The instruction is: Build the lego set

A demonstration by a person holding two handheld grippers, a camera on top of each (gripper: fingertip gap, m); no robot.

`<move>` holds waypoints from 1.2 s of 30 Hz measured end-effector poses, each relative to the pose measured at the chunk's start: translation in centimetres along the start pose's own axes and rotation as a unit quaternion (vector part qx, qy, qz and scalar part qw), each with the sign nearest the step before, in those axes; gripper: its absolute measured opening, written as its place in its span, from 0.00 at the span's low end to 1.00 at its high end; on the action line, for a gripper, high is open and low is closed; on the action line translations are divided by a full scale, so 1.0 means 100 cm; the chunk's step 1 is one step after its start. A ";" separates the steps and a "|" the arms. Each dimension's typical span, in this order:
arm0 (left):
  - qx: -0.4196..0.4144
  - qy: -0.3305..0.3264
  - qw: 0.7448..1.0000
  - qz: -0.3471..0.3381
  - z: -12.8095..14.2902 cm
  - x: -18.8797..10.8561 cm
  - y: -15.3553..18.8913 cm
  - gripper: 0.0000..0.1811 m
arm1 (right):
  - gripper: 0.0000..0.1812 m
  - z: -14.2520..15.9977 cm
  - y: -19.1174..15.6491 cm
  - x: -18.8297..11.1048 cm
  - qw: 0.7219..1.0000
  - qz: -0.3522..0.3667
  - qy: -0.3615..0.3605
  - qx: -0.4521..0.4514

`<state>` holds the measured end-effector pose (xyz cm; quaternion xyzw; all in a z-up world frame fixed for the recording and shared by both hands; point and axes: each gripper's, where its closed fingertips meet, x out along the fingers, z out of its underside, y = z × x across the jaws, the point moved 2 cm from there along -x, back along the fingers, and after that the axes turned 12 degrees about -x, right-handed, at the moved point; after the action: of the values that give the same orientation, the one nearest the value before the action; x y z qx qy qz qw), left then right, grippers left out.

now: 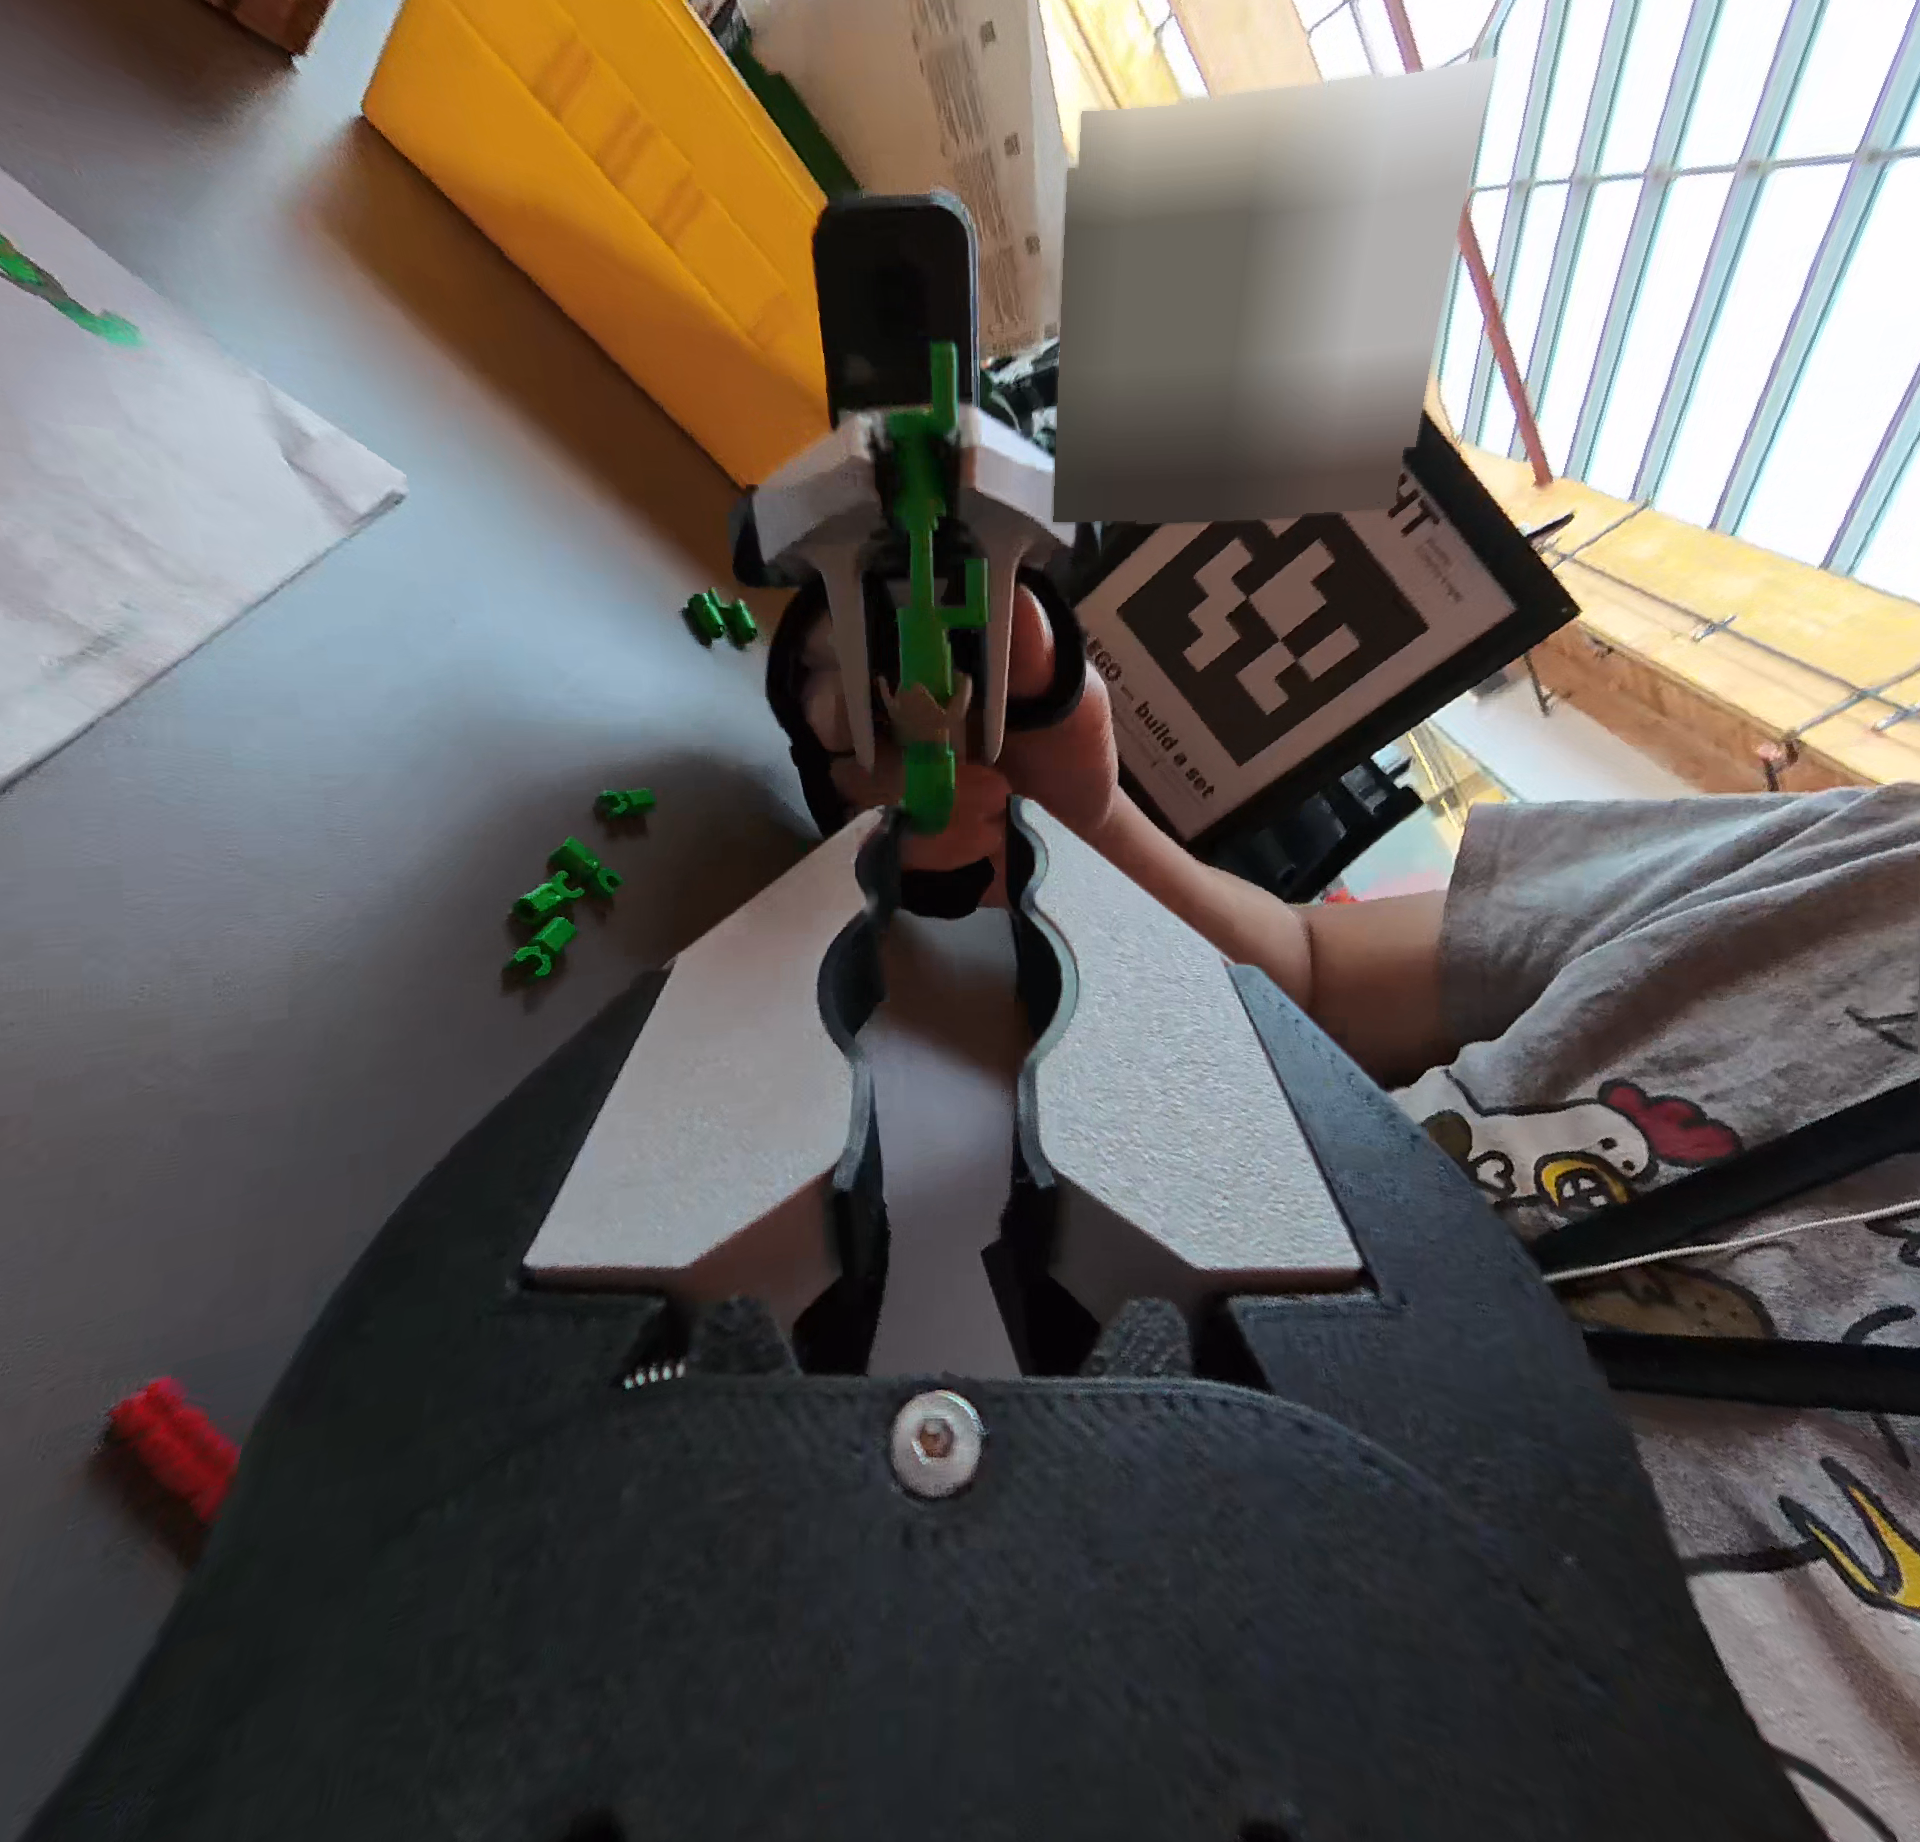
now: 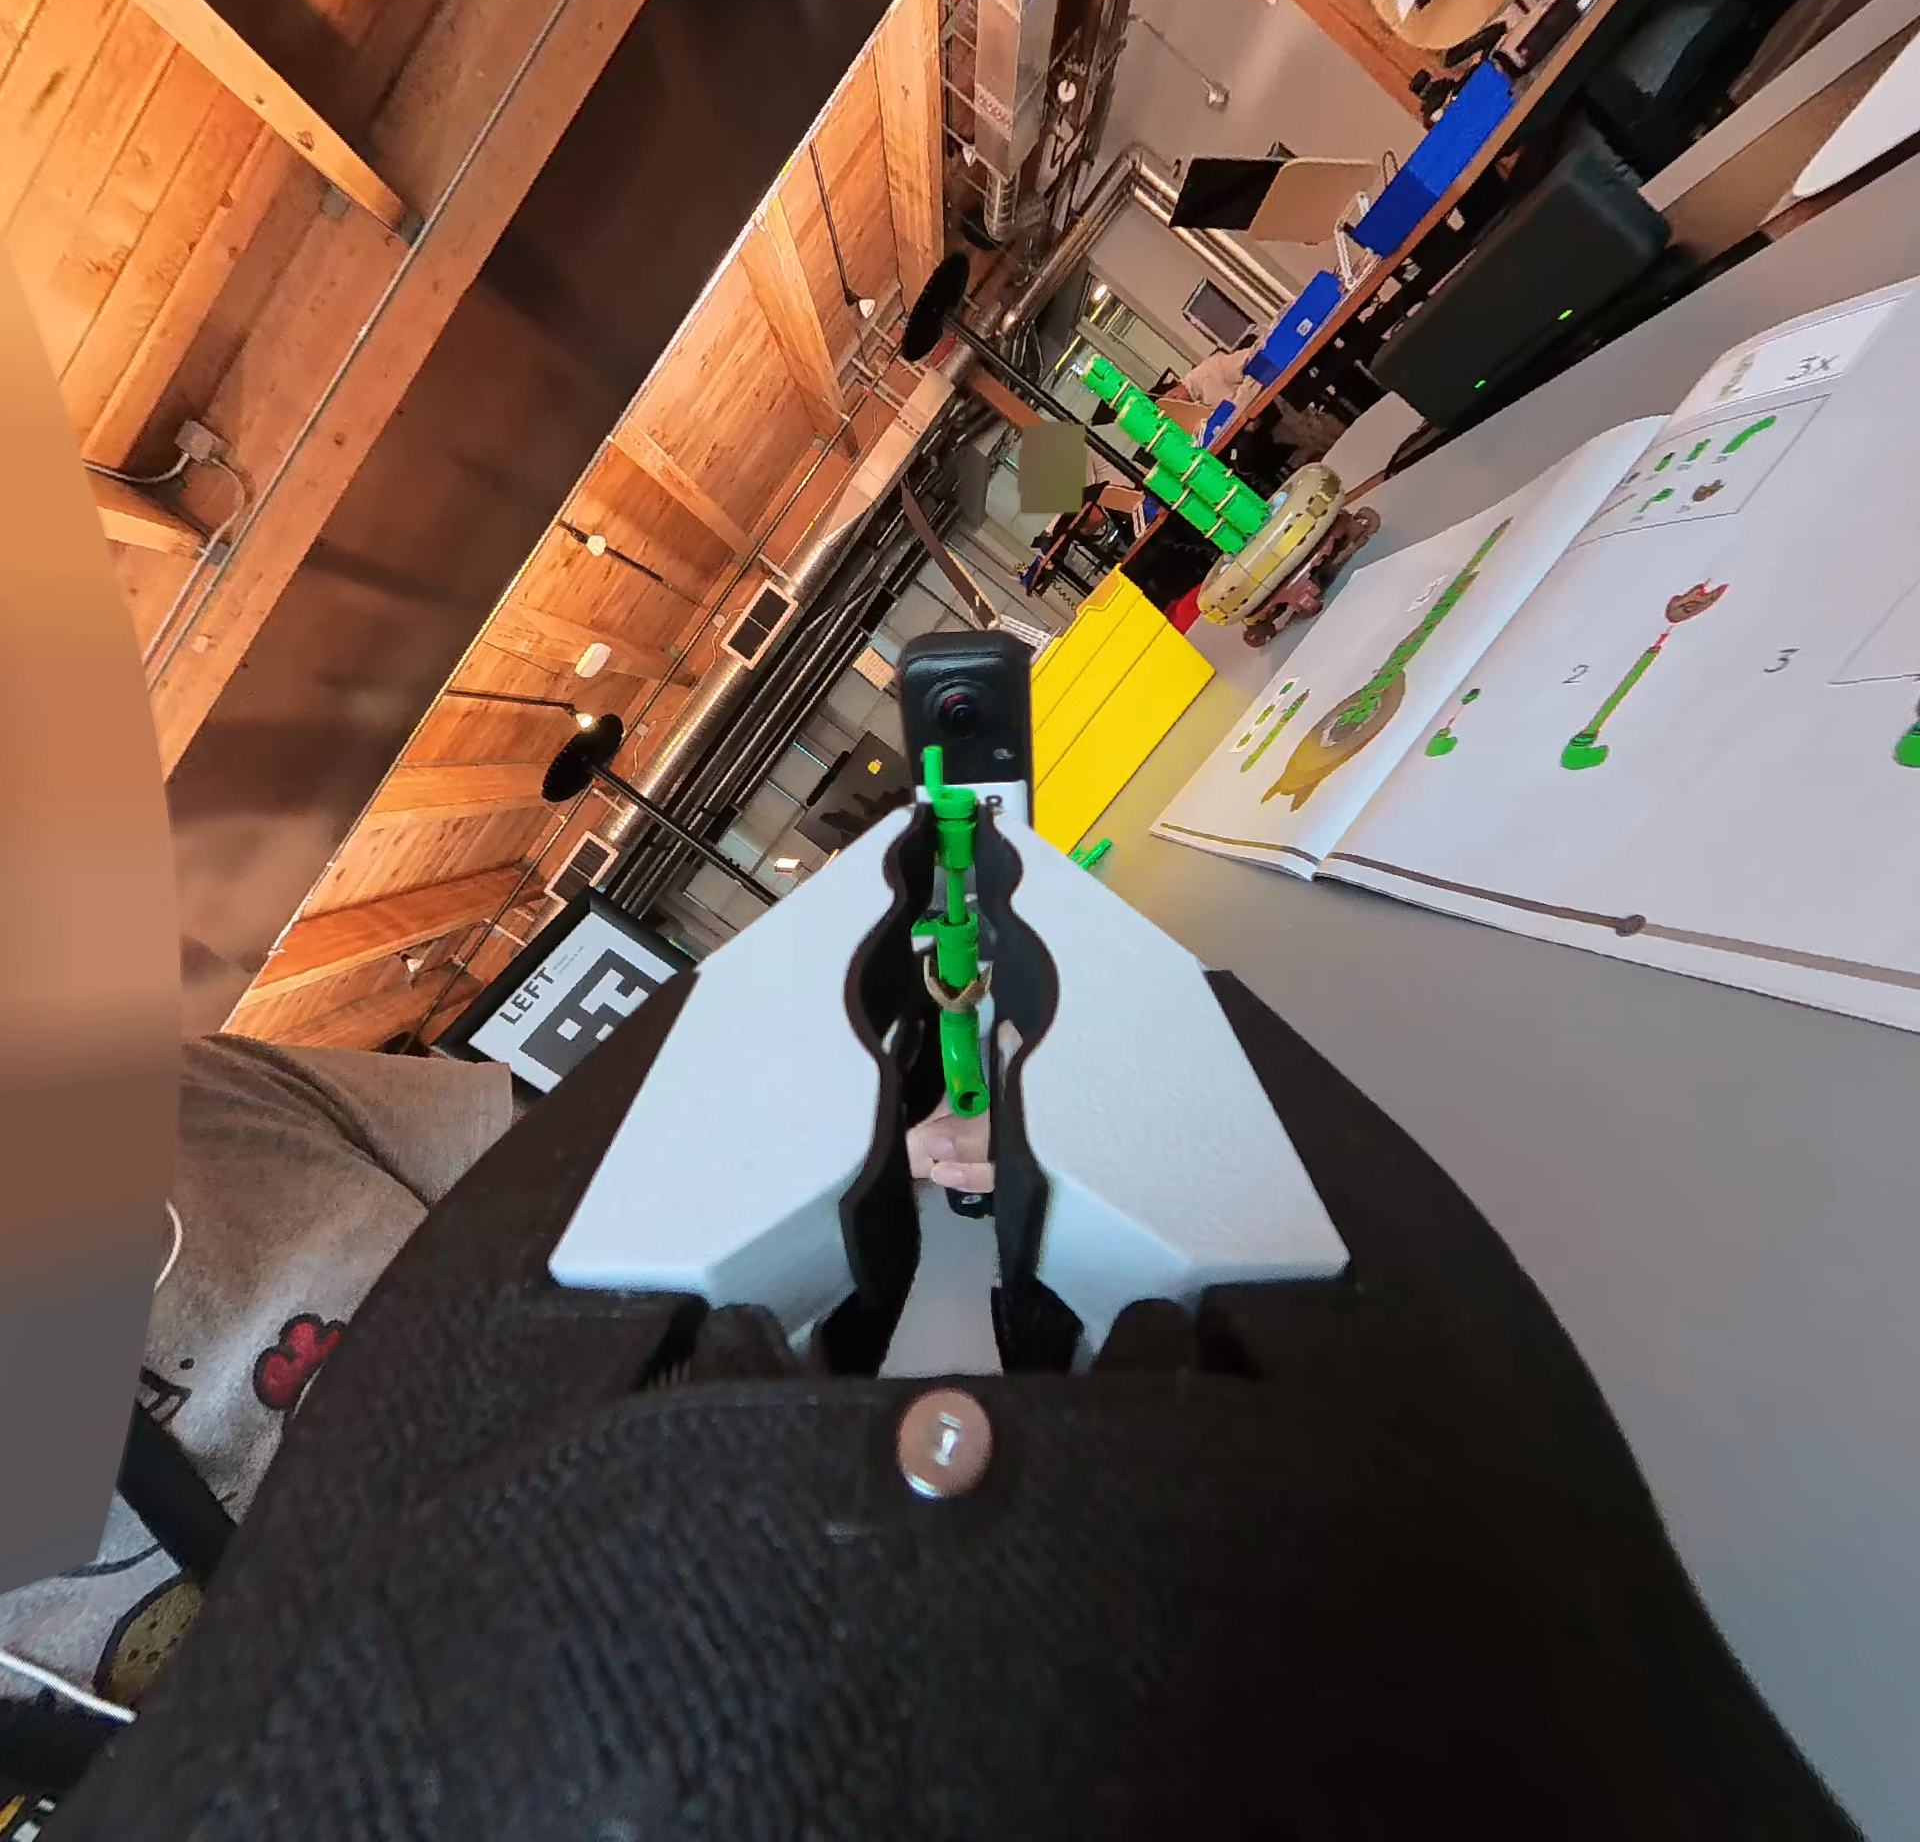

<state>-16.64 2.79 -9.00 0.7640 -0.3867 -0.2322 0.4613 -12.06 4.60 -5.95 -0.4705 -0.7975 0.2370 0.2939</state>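
The right gripper [image 2: 951,857] is pinching the green stem [image 2: 956,951] in mid-air above the table [image 1: 312,753]. The left gripper [image 1: 940,836], jaws parted and empty, is nearing its lower end; better to align squarely before squeezing, avoiding bending it.

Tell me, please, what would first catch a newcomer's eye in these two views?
The slim green lego stem, with a tan collar partway along, is held in the air between the jaws of the right gripper. The left gripper faces it, open. Loose green lego pieces dot the grey table beside a yellow bin.
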 end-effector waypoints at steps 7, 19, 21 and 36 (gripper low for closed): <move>0.001 0.006 1.000 -0.010 -0.004 0.001 -0.002 0.04 | 0.03 0.001 0.000 0.002 1.000 -0.001 0.000 0.005; -0.025 0.009 1.000 0.013 -0.006 -0.006 0.002 0.03 | 0.28 -0.015 -0.012 -0.002 0.980 0.043 -0.043 -0.190; -0.024 0.013 1.000 0.012 -0.007 -0.008 0.003 0.03 | 0.32 -0.016 -0.022 -0.003 0.949 0.054 -0.069 -0.302; 0.059 -0.001 0.998 -0.024 -0.006 -0.011 0.012 0.03 | 0.24 -0.020 -0.032 -0.011 0.906 0.082 -0.075 -0.408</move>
<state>-17.29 3.65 -7.61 0.7991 -0.3815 -0.2208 0.4089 -12.21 2.35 -2.69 -0.5941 -0.8027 -0.0515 -0.0053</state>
